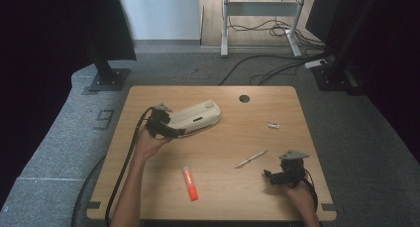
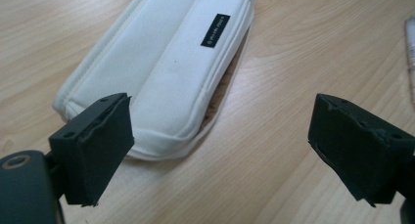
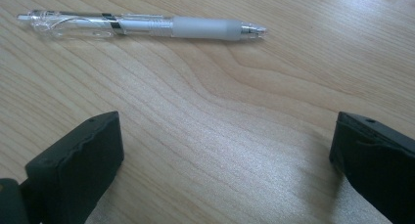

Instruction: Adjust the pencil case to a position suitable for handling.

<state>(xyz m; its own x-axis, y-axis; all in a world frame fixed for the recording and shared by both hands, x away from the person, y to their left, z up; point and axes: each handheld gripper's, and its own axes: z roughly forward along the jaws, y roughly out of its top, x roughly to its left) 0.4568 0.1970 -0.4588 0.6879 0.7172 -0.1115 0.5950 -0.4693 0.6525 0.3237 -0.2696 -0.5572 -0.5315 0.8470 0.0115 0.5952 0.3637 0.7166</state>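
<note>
1. Two grippers are working over a wooden table (image 1: 233, 138), each held in one of the person's hands.
2. In the high view, the left gripper (image 1: 171, 125) is sitting at the near-left end of a white padded pouch (image 1: 198, 117), which is lying flat on the table's far-left part.
3. In the left gripper view, the left gripper (image 2: 220, 150) is standing with its jaws wide apart, and nothing is lying between the pads.
4. The same view is showing the rounded end of the white padded pouch (image 2: 166, 72) just ahead of the left-hand jaw, which is overlapping its corner; whether that jaw is touching the fabric I cannot tell.
5. A small black label (image 2: 216, 30) is showing on the pouch's top face.
6. In the high view, the right gripper (image 1: 277, 176) is resting low at the table's near-right corner, well apart from the pouch.
7. In the right gripper view, the right gripper (image 3: 227, 155) is likewise holding its jaws wide, with bare wood between them.
8. A clear pen (image 3: 142, 26) is lying on the table ahead of those jaws, apart from both; the high view is showing the clear pen (image 1: 251, 158) just left of the right gripper.
9. An orange marker (image 1: 190, 183) is lying near the front edge, between the two forearms.
10. A small white object (image 1: 273, 125), too small to identify, is lying toward the right side, and a dark round hole (image 1: 244, 98) is sitting near the far edge.
</note>
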